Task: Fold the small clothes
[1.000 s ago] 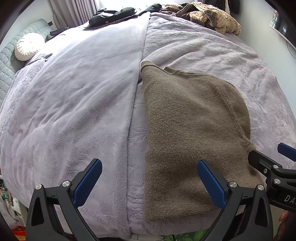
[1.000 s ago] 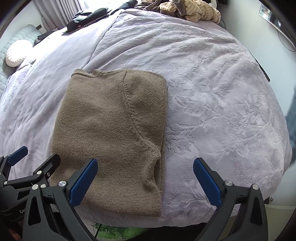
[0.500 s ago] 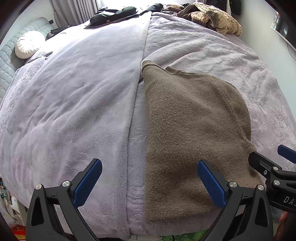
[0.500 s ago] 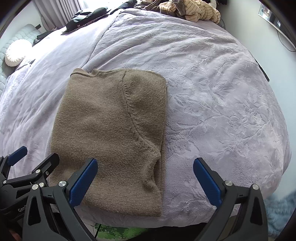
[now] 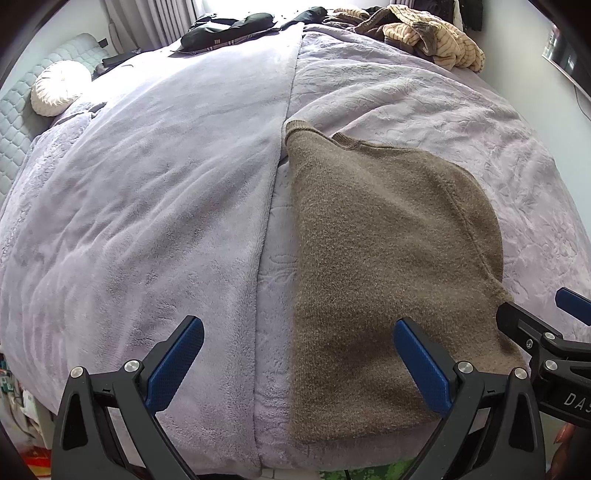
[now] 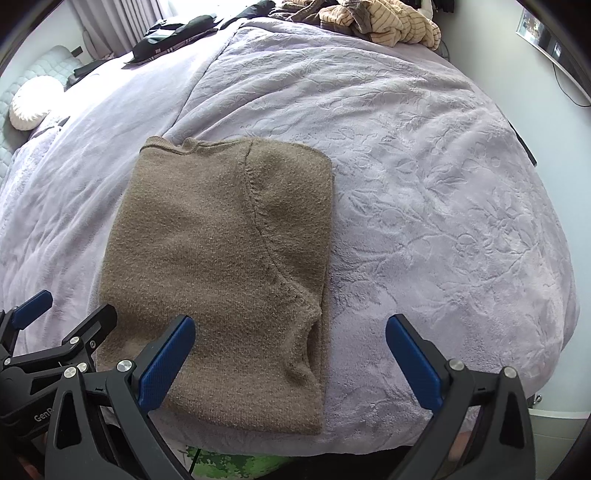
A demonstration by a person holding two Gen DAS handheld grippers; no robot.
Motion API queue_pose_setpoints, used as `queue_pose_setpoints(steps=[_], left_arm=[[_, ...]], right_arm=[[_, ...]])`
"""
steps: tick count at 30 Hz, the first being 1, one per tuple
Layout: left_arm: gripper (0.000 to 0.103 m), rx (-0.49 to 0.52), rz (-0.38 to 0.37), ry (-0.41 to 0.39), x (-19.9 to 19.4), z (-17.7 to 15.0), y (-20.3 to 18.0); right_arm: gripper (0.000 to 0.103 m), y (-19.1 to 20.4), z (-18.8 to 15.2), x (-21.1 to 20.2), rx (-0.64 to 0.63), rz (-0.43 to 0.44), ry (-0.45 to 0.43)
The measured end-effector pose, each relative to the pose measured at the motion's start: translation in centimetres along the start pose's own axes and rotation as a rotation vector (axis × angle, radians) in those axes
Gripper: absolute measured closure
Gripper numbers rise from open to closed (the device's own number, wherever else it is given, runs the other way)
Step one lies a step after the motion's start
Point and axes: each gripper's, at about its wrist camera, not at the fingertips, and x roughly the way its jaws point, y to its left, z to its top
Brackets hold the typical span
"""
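Observation:
A brown knitted sweater [image 5: 380, 258] lies folded flat on the lilac bed cover [image 5: 155, 192], near the bed's front edge. It also shows in the right wrist view [image 6: 221, 258]. My left gripper [image 5: 295, 362] is open and empty, hovering over the sweater's near left corner. My right gripper [image 6: 291, 354] is open and empty, hovering over the sweater's near right corner. Each gripper shows at the edge of the other's view.
A pile of tan striped clothes [image 5: 432, 33] and dark clothes [image 5: 229, 29] lie at the bed's far end. A round white cushion [image 5: 55, 88] lies at the far left. The bed's front edge [image 6: 258, 443] is just below the grippers.
Both grippers have barely moved. The sweater lies as before.

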Motion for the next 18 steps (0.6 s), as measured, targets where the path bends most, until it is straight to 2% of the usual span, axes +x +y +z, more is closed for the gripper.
queue_pose_setpoints(steps=[18], left_arm=[[0.0,-0.007,0.01,0.008,0.4,-0.1,0.3]], right_arm=[[0.0,0.36,0.08,0.12,-0.009,-0.004,0.003]])
